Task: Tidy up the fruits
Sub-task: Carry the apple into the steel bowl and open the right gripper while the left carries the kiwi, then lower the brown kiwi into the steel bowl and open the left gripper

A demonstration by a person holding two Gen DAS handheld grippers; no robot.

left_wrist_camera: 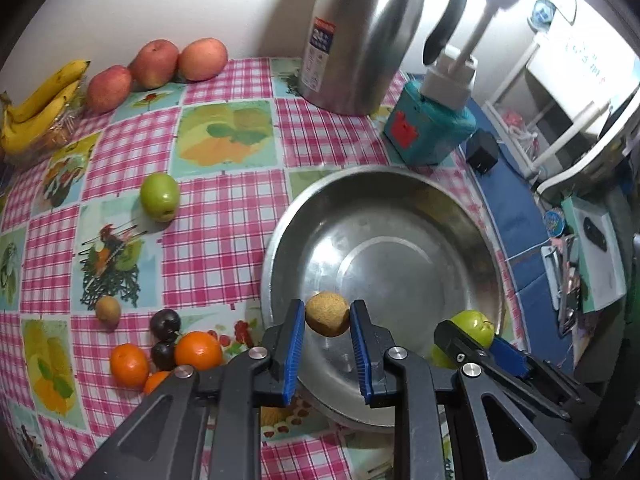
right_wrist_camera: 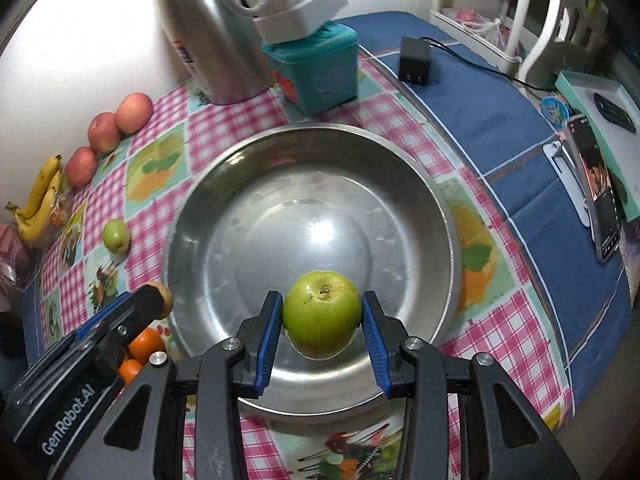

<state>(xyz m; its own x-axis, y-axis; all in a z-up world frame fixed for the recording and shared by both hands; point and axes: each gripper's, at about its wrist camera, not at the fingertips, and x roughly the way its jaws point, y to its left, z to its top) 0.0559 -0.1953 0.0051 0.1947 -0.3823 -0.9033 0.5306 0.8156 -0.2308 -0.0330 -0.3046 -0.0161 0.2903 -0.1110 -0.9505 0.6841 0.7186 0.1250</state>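
Blue pads: the left gripper point(left_wrist_camera: 327, 316) pinches a brown kiwi point(left_wrist_camera: 328, 313) between its blue ribbed pads, held over the near rim of the steel bowl point(left_wrist_camera: 280, 240).
Right gripper: the right gripper point(right_wrist_camera: 322, 314) clamps a green apple point(right_wrist_camera: 322, 312) between its pads, above the near part of the bowl's floor.
Writing: "GenRobot.AI" reads in white on the left gripper's body in the right wrist view; the steel kettle point(left_wrist_camera: 360, 36) bears a red-topped label too small to read.
Left view only: a second kiwi point(left_wrist_camera: 108, 311), two dark plums point(left_wrist_camera: 165, 323) and oranges point(left_wrist_camera: 198, 350) lie loose on the checked tablecloth point(left_wrist_camera: 224, 240) left of the bowl.
Both views: another green apple point(left_wrist_camera: 160, 197), three red apples point(left_wrist_camera: 155, 63) and bananas point(left_wrist_camera: 40, 100) sit farther back.
Right view only: a phone point(right_wrist_camera: 598, 188) on a stand, screen lit, on the blue cloth.
Hard to make out: the third orange is mostly hidden behind the left gripper.
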